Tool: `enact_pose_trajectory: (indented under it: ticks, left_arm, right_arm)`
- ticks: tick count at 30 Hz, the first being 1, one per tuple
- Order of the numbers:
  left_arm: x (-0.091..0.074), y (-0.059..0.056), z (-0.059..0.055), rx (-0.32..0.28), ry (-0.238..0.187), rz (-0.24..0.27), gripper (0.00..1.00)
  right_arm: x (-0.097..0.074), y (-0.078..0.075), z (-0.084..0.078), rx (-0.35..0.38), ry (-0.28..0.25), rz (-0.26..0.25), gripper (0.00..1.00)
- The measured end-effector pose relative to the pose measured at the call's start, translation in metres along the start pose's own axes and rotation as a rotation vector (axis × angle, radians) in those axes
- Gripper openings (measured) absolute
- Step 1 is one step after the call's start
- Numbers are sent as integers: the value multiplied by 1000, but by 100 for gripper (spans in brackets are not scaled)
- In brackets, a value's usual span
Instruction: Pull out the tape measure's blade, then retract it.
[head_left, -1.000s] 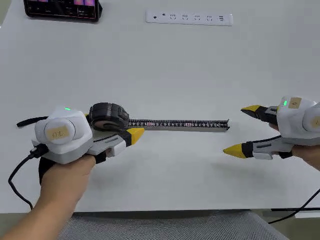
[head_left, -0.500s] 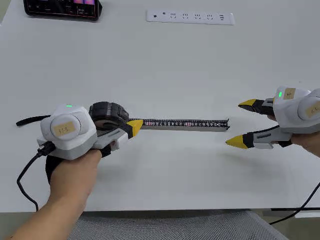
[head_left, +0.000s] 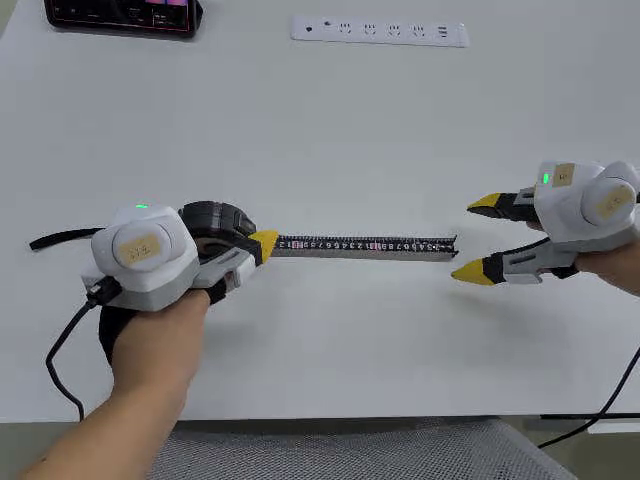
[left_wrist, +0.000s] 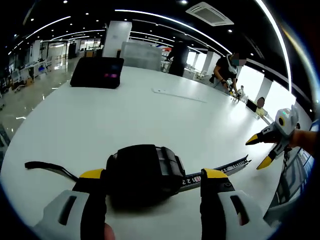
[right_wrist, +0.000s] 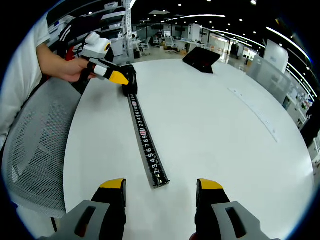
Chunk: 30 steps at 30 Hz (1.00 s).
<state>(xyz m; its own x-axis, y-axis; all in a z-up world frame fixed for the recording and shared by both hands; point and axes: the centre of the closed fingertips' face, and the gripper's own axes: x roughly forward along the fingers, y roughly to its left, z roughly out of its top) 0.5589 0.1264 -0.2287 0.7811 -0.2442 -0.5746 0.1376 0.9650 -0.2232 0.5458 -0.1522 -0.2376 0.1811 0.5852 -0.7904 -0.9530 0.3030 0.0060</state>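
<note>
- The tape measure lies on the white worktop, left of centre in the head view. Its dark case rests flat and its black strap trails off toward the left edge.
- The blade is drawn out of the case and lies flat on the worktop. It runs rightward across the middle of the frame, numbers up, with its end hook at centre right.
- In the left gripper view the left tongs stand spread to either side of the case. The yellow tip at the left of that view is against the case. The tip at the right is a little apart from it, with the blade passing through that gap.
- The right tongs, at the right of the head view, are spread wide and hold nothing. Their yellow tips point toward the blade's end, which is just beside them and apart from both.
- In the right gripper view the blade's end lies just ahead of the two tips, in line with the space between them.
- A white power strip lies at top centre of the head view.
- A dark device with a lit screen sits at upper left.
</note>
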Motion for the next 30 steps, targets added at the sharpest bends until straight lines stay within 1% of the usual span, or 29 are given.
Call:
enact_pose_trajectory:
  ticks: [10, 15, 20, 30]
  left_arm:
    - [2, 6, 0, -25, 0, 33, 68]
    - [3, 7, 0, -20, 4, 43, 66]
    - [3, 11, -1, -19, 10, 52, 62]
    - [3, 10, -2, -12, 23, 52, 62]
  right_arm:
    - [3, -2, 2, -24, 17, 25, 49]
    - [4, -3, 1, -41, 29, 36, 47]
    - [5, -4, 2, -55, 35, 45, 45]
    - [9, -1, 1, -76, 61, 78, 38]
